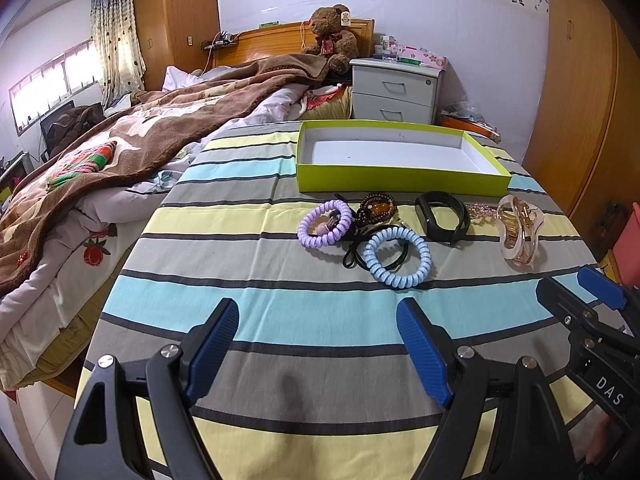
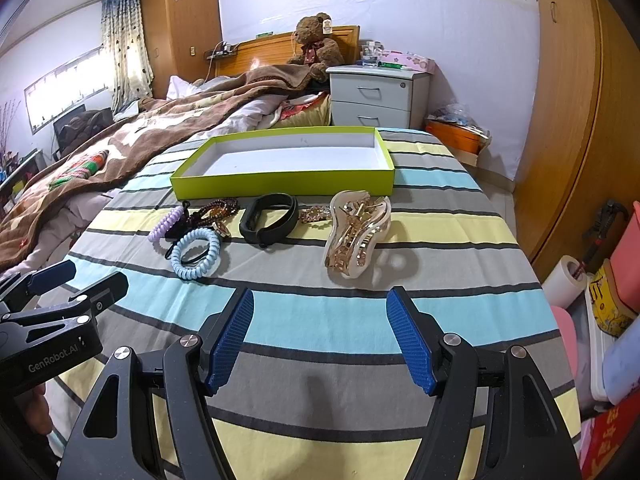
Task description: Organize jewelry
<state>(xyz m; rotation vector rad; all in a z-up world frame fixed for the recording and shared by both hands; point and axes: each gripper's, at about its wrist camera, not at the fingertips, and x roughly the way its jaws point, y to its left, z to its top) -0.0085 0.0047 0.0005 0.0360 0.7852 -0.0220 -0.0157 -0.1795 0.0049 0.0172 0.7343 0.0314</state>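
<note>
Right wrist view: right gripper [image 2: 320,336] hovers above the striped tabletop [image 2: 320,312], jaws spread and empty. Just ahead of them lies a translucent hair claw [image 2: 356,234], likely light, rigid and slippery; its narrow middle looks best to grip. Left gripper [image 1: 318,350], jaws also spread, faces a soft blue coil tie [image 1: 398,258]. Beyond both sits the empty green box [image 2: 280,182], nothing blocking.

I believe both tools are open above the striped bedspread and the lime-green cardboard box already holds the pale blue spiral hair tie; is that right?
Not quite: the lime-green cardboard box is empty. The pale blue spiral hair tie lies on the striped bedspread in front of it, as the left wrist view shows. The left tool and right tool are indeed open above the bedspread.
</note>
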